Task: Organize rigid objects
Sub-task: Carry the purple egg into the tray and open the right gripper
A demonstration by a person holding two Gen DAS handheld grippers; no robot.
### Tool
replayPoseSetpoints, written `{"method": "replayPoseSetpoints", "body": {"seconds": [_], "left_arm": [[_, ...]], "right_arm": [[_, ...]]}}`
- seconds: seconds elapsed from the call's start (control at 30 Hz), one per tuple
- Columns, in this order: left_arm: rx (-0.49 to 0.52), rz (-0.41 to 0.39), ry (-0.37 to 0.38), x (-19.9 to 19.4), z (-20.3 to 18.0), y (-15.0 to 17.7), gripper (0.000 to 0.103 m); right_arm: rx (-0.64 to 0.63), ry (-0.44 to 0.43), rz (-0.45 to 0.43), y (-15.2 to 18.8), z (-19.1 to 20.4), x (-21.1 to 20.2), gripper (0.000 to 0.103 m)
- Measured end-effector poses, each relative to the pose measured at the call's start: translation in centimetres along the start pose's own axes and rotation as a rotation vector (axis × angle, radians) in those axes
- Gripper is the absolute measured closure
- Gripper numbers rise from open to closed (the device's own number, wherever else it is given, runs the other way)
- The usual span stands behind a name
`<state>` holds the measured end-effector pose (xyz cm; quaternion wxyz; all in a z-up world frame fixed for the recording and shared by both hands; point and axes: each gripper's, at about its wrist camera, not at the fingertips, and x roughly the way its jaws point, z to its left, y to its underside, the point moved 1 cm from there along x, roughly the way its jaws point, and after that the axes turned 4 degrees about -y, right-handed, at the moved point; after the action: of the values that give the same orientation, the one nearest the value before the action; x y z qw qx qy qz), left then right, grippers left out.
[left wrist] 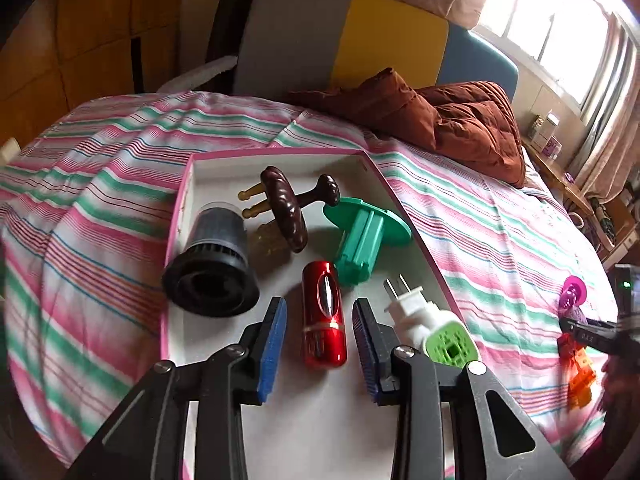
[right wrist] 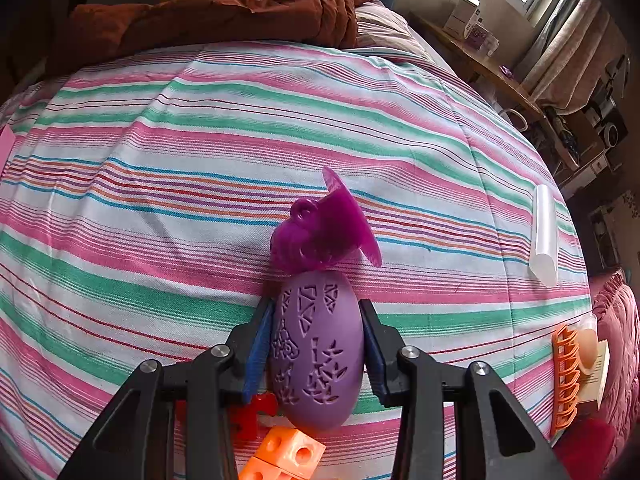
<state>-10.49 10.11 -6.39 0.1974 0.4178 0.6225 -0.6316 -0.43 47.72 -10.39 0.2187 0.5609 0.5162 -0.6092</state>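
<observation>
Bed with striped sheet; brown quilt behind.

Left wrist view: pink-rimmed box lies on the sheet and collects the sorted items. Inside it: black filter, brown handle, green part, red cylinder, white plug. Left gripper fingers straddle the cylinder, narrowly apart, pads clear of it; likely just deposited.

Right wrist view: outside the box, right gripper fingers clamp the purple egg, apparently next for boxing.

Orange blocks cut off at the bottom edge, partly behind the purple egg.
</observation>
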Motion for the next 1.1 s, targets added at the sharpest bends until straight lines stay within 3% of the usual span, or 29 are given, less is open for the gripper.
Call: {"method": "replayPoseSetpoints", "body": {"seconds": [0.57, 0.73, 0.87, 0.97, 1.1], "left_arm": [[0.054, -0.056, -0.052, -4.6, 0.1, 2.4, 0.065], [0.048, -0.049, -0.059, -4.8, 0.4, 2.8, 0.065], [0.046, -0.044, -0.063, -4.8, 0.5, 3.1, 0.065], [0.049, -0.050, -0.064, -5.0, 0.5, 3.3, 0.065], [0.054, -0.060, -0.066, -5.4, 0.4, 3.3, 0.065]], "right_arm": [[-0.030, 0.032, -0.013, 0.1, 0.4, -0.4, 0.061], [-0.005, -0.070, -0.022, -0.1, 0.6, -0.9, 0.061], [-0.071, -0.173, -0.033, 0.1, 2.6, -1.3, 0.061], [-0.150, -0.152, -0.049, 0.4, 4.1, -1.3, 0.061], [-0.144, -0.154, -0.049, 0.4, 4.1, -1.3, 0.061]]}}
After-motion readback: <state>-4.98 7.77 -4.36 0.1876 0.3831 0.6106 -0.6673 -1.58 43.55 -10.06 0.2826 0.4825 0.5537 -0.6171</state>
